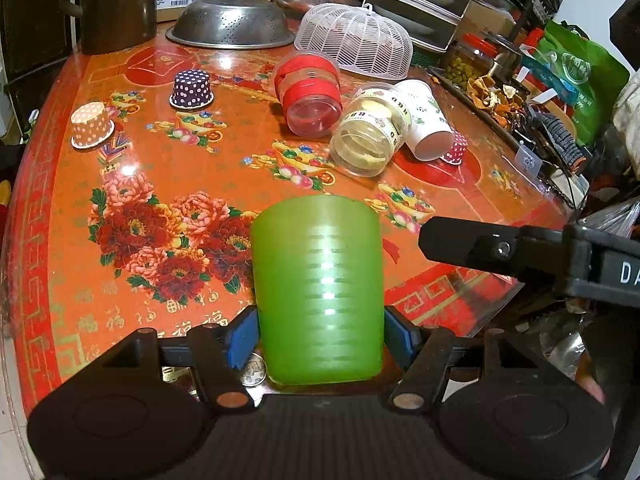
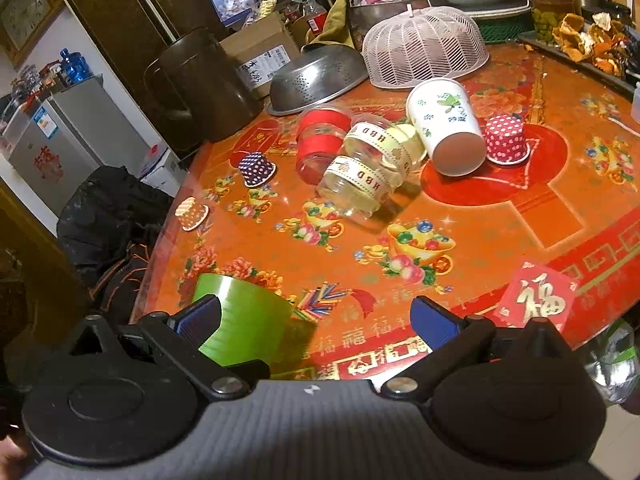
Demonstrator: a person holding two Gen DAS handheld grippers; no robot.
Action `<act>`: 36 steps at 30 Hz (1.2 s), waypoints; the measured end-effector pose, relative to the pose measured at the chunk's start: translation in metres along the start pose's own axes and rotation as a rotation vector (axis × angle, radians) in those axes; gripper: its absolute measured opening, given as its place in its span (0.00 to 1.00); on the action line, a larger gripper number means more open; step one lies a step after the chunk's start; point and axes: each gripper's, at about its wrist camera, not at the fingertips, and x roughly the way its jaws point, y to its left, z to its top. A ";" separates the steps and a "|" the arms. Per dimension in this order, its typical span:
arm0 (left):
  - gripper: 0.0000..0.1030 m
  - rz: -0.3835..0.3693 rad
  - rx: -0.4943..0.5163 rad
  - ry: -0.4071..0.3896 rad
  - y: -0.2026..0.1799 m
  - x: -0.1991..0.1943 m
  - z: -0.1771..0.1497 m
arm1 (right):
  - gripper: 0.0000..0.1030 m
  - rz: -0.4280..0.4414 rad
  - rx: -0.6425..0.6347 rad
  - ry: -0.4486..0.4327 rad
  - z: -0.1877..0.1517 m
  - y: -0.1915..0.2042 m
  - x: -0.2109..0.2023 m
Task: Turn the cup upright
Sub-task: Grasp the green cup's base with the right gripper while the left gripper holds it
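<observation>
A green plastic cup (image 1: 318, 288) stands upside down near the front edge of the red patterned table (image 1: 224, 168). My left gripper (image 1: 320, 338) has its blue pads against both sides of the cup near its rim, shut on it. The cup also shows in the right wrist view (image 2: 244, 316), partly behind the left blue pad. My right gripper (image 2: 316, 316) is open and empty, just right of the cup; its finger shows in the left wrist view (image 1: 480, 244).
Lying on their sides mid-table: a red-taped clear cup (image 1: 310, 94), a ribbon-wrapped clear cup (image 1: 372, 132) and a white paper cup (image 1: 426, 120). Small polka-dot paper cups (image 1: 191, 89) stand inverted. A metal colander (image 1: 230, 22) and white mesh cover (image 1: 354, 40) sit behind.
</observation>
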 end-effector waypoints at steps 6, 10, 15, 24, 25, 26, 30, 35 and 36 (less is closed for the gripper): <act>0.79 -0.005 0.027 0.002 -0.002 0.002 -0.002 | 0.99 0.023 0.005 0.025 -0.001 0.006 0.008; 0.79 -0.014 0.031 0.000 0.000 -0.001 -0.004 | 0.99 0.038 0.015 0.034 0.000 0.009 0.011; 0.79 -0.020 0.057 -0.021 0.007 -0.013 -0.010 | 0.99 0.059 0.011 0.047 0.003 0.020 0.016; 0.79 -0.068 0.079 -0.047 0.030 -0.020 -0.016 | 0.99 0.060 -0.116 0.115 0.013 0.065 0.043; 0.80 -0.075 0.079 -0.048 0.031 -0.021 -0.016 | 0.99 0.054 -0.139 0.122 0.015 0.071 0.045; 0.79 -0.087 0.076 -0.047 0.033 -0.021 -0.016 | 0.99 0.045 -0.164 0.131 0.016 0.076 0.046; 0.80 -0.124 0.052 -0.050 0.040 -0.020 -0.016 | 0.98 0.007 -0.208 0.177 0.018 0.090 0.058; 0.80 -0.158 0.042 -0.040 0.043 -0.015 -0.019 | 0.96 -0.025 -0.231 0.263 0.017 0.102 0.077; 0.80 -0.164 0.040 -0.040 0.043 -0.014 -0.020 | 0.94 -0.042 -0.246 0.281 0.018 0.104 0.082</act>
